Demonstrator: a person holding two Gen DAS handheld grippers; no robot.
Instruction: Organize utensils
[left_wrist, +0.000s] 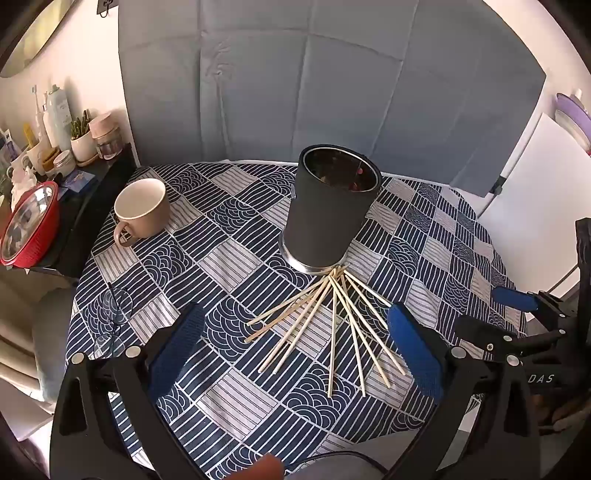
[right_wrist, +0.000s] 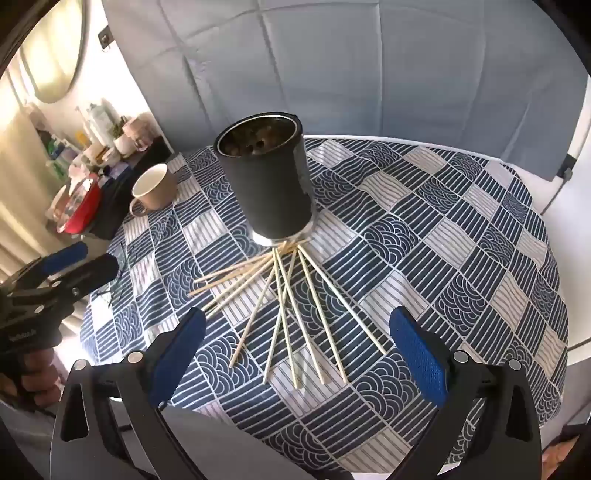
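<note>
We list: wooden chopsticks fanned on the patterned tablecloth of the worktop, tips at the base of an upright black utensil holder. Beige mug nearby. Left tongs and right tongs: both spread wide, empty.

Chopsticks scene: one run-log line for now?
chopsticks: fanned loose on tablecloth | holder: upright | left gripper: open | right gripper: open

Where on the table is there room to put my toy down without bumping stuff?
Bare cloth lies between the mug and the black holder, and on the tablecloth to the holder's right in the right wrist view. It is crowded in front of the holder, where chopsticks fan out, and at the near left edge, where glasses lie.
</note>
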